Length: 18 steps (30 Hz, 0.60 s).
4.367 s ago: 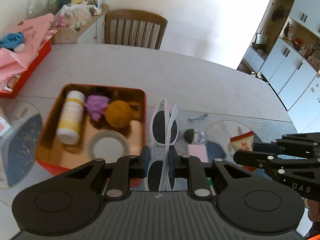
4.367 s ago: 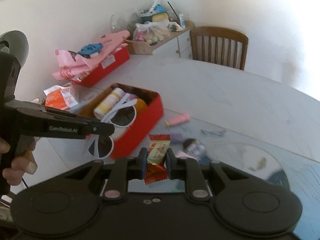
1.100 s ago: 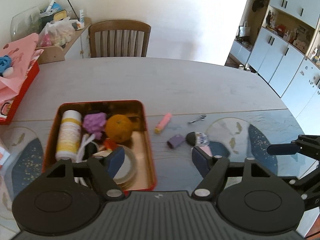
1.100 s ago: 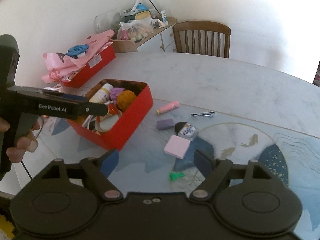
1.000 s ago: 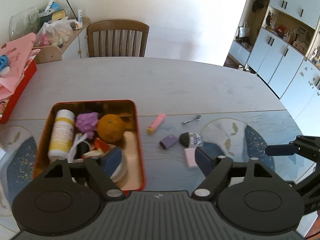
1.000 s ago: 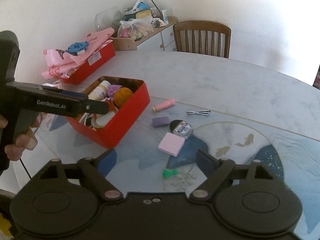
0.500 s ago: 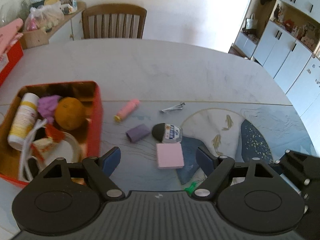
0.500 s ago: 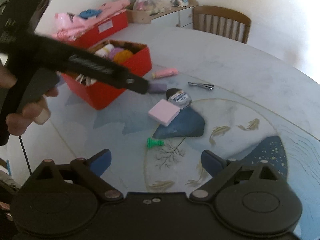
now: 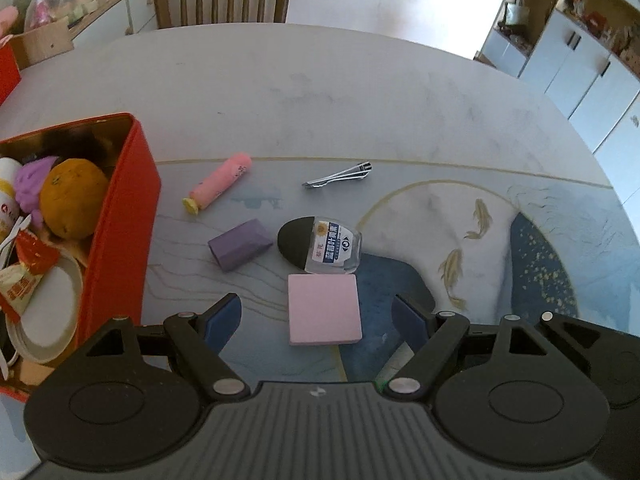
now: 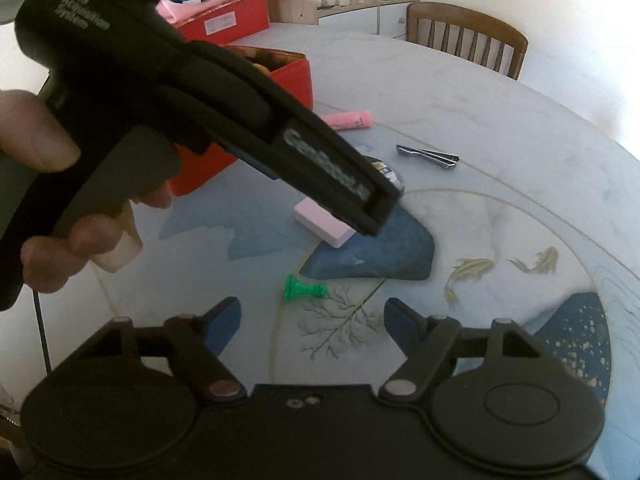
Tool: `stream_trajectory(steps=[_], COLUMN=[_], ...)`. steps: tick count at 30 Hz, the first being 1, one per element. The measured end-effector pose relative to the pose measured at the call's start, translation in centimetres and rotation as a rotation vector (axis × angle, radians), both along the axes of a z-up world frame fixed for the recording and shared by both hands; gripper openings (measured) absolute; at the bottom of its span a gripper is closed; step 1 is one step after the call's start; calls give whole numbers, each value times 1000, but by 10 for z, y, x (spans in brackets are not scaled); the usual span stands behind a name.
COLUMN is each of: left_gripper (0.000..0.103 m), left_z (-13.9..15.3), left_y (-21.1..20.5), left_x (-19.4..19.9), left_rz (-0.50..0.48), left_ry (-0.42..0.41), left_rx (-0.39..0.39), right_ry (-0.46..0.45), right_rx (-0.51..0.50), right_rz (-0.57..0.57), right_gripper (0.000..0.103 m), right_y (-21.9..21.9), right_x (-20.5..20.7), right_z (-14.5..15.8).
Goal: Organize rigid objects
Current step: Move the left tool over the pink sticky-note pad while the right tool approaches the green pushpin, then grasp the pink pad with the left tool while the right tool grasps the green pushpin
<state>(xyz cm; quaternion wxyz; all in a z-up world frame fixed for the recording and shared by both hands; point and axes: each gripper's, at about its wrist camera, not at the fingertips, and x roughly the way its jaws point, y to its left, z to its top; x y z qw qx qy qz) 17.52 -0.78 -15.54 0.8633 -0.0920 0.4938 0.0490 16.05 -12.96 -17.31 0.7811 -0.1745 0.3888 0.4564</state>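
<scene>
Red tin (image 9: 120, 216); pink pad (image 9: 324, 308); purple block (image 9: 240, 244); pink tube (image 9: 218, 182); green pawn (image 10: 304, 289); pale marbled tabletop (image 9: 320, 92), blue patches, golden fish.

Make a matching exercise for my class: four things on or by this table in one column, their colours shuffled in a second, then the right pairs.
Things
1. pawn
2. sticky pad
3. eraser
4. tin

Colours
A. red
B. purple
C. green
D. pink

Pairs: 1-C, 2-D, 3-B, 4-A
</scene>
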Motion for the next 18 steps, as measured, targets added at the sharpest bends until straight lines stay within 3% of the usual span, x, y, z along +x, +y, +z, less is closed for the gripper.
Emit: stream_trajectory(steps=[3, 10, 18], left_gripper=[82, 81, 62], left_z=[-3, -9, -13], left_y=[-3, -13, -21], left_x=[3, 6, 6], left_rz=[-10, -57, -68], left_ry=[-3, 1, 6], left_rx=[14, 56, 110], right_ry=[-13, -56, -93], right_rx=[-1, -11, -29], right_rz=[12, 45, 59], right_gripper=[72, 52, 34], right_y=[4, 6, 5], right_x=[-2, -10, -23], right_z=[-2, -2, 0])
